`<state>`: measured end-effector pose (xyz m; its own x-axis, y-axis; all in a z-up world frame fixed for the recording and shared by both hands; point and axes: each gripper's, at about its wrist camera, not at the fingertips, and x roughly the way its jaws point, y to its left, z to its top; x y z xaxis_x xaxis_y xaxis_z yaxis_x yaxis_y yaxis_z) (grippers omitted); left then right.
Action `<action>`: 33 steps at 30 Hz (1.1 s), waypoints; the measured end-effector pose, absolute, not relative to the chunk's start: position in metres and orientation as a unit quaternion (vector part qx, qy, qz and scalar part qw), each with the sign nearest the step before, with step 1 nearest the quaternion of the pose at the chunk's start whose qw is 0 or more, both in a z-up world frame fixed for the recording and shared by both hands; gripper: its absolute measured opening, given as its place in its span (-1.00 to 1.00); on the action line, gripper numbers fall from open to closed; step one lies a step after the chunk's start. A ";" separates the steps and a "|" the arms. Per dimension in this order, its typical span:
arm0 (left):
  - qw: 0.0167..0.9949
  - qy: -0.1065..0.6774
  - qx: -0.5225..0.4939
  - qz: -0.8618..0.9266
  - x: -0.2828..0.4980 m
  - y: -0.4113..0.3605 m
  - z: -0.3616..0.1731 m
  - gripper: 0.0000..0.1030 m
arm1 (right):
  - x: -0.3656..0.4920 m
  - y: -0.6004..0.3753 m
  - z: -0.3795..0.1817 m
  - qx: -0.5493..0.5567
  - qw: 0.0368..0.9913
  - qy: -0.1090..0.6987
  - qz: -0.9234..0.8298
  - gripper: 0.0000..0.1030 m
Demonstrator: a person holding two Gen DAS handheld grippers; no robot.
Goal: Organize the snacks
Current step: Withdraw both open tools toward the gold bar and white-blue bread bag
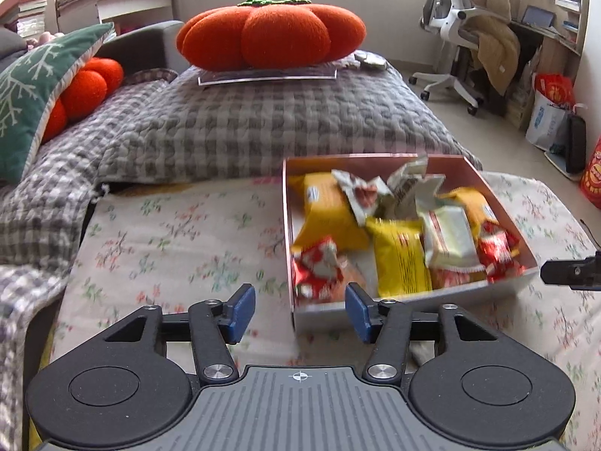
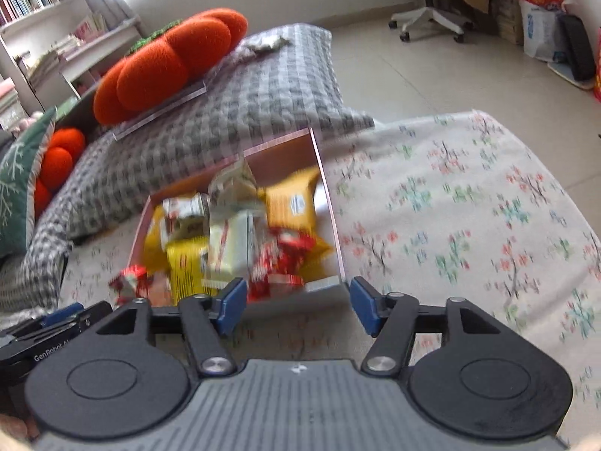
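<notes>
One box [image 1: 413,298] of maybe ten snack packets [image 1: 402,259] on the floral cloth [image 1: 169,233]; two pumpkin cushions [image 1: 270,34] behind. Left hand-held gripper [image 1: 299,314] and right hand-held gripper [image 2: 296,310] both open, empty.

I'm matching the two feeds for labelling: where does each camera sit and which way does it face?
Left wrist: on the left hand-held gripper, tilted down at the box of snacks ahead right; own open blue-padded fingers show.
Right wrist: on the right hand-held gripper, tilted down at the box's near right corner; own open fingers show, the other gripper at lower left.
Shared: box, floral cloth, orange pumpkin cushion.
</notes>
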<state>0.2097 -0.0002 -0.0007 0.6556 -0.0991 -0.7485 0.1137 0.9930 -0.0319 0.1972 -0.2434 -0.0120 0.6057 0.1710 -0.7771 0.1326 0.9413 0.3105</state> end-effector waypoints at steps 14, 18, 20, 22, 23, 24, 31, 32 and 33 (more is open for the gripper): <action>0.879 0.470 -0.007 -0.084 0.139 0.007 -0.016 0.23 | 0.134 -0.221 -0.028 0.098 0.852 0.514 0.014 0.36; 0.870 0.484 0.000 -0.091 0.120 0.004 -0.024 0.30 | 0.120 -0.221 -0.036 0.119 0.835 0.537 0.018 0.43; 0.867 0.490 -0.004 -0.095 0.111 0.005 -0.027 0.34 | 0.111 -0.220 -0.039 0.123 0.830 0.544 0.017 0.47; 0.863 0.496 -0.007 -0.093 0.103 0.007 -0.031 0.35 | 0.105 -0.218 -0.043 0.123 0.825 0.551 0.016 0.51; 0.862 0.498 -0.008 -0.093 0.099 0.009 -0.032 0.35 | 0.101 -0.217 -0.045 0.122 0.823 0.555 0.013 0.51; 0.861 0.500 -0.008 -0.092 0.096 0.009 -0.033 0.36 | 0.098 -0.216 -0.047 0.120 0.821 0.558 0.008 0.51; 0.857 0.506 0.020 -0.096 0.078 0.005 -0.042 0.44 | 0.079 -0.207 -0.052 0.103 0.819 0.564 0.000 0.56; 0.856 0.506 0.030 -0.098 0.076 0.002 -0.044 0.44 | 0.077 -0.205 -0.054 0.100 0.818 0.567 -0.002 0.56; 0.856 0.507 0.038 -0.099 0.075 -0.001 -0.045 0.45 | 0.075 -0.202 -0.056 0.095 0.817 0.569 -0.002 0.56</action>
<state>0.0749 -0.0006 -0.0455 0.4673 -0.1302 -0.8744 0.2080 0.9775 -0.0344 0.0753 -0.2023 -0.0558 0.3522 0.1050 -0.9300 0.1124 0.9818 0.1534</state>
